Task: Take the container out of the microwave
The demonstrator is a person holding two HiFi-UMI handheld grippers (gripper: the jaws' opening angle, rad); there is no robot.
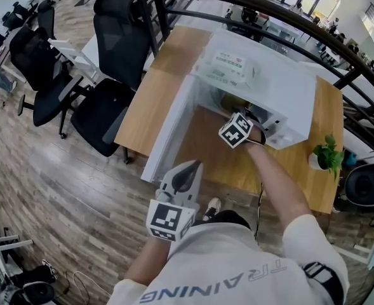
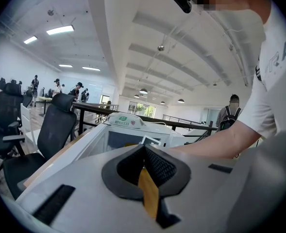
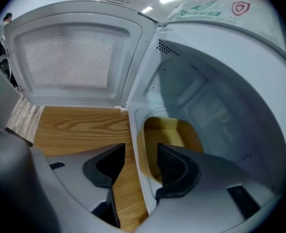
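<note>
Facing container (image 3: 173, 134), right gripper (image 3: 140, 154) agape

I see a white microwave (image 1: 269, 84), a tan container (image 3: 171, 130), a light wood-grain table (image 1: 153, 103) and black chairs (image 1: 118, 49).

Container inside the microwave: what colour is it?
The container is plain tan, like cardboard, with no pattern. It shows best in the right gripper view.

Microwave (image 3: 220, 76) glossy white; table (image 3: 75, 125) smooth wood grain; container (image 3: 172, 132) matt tan.
</note>
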